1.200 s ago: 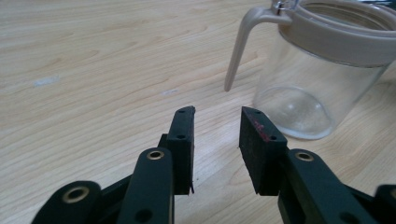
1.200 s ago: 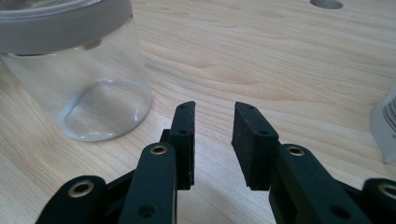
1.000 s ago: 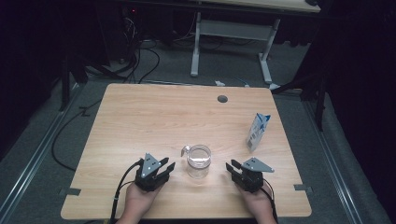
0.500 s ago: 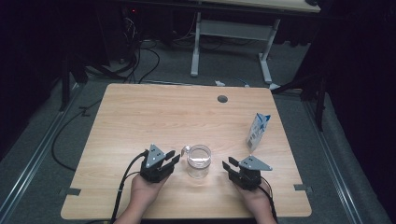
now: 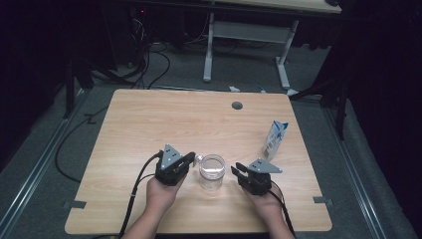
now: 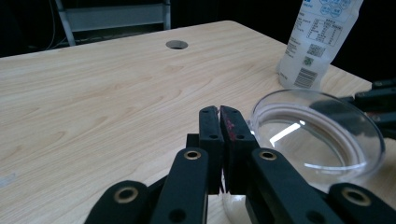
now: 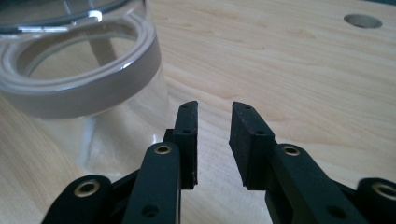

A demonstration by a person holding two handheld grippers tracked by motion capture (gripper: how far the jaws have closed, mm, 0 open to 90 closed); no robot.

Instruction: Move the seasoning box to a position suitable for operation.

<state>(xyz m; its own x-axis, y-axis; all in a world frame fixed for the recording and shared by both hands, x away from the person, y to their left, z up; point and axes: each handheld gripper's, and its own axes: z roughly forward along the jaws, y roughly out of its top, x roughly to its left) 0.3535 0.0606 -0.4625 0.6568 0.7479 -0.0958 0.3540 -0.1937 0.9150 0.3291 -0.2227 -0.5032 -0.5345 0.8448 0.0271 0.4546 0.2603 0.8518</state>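
Tongs first: the left tongs are pressed together with nothing between the pads, having just been closing, and their tips sit just beside the rim of the jar, on its left. The high view shows them at the jar's left side. The right tongs stand part spread, having just been closing a little, with only bare worktop showing through the gap; from above they sit to the jar's right, near but apart from the glass.

The jar stands upright near the front middle of the worktop, open-topped and clear, with a pale band round its neck. The two hands flank it, which I judge to be a setup for steadying it from one side while the other works at it. With the left tongs clamped on nothing, they would have to reopen, or else serve only to nudge.

A carton stands upright well to the right and behind the jar, close to the right edge, likely parked out of the way until wanted. The back half of the worktop is bare but for a cable hole, so there is room to push forward. The front edge is near the hands, leaving little room to pull back.
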